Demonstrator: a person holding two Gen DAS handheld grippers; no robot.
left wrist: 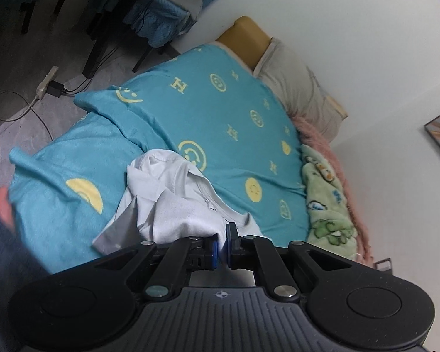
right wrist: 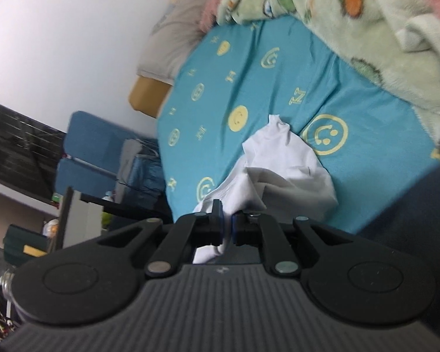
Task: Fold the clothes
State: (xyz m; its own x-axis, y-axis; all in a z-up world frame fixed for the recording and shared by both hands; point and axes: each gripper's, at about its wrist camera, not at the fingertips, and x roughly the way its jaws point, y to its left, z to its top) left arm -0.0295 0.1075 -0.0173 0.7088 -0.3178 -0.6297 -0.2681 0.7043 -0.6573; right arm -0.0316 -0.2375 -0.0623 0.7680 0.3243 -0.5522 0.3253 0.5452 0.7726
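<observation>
With our left hand-held gripper (left wrist: 222, 245) we clamp an edge of the crumpled white cotton shirt (left wrist: 173, 199) over the turquoise smiley-print bed sheet (left wrist: 220, 111); our right hand-held gripper (right wrist: 226, 228) pinches another edge. We judge folding barely begun: no fold made yet.

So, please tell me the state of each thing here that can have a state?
left gripper: shut on the white shirt
right gripper: shut on the same shirt
white shirt: crumpled, unfolded, held over the bed
blue sheet: spread, wrinkled
green blanket: bunched by the wall
power strip: plugs inserted
</observation>
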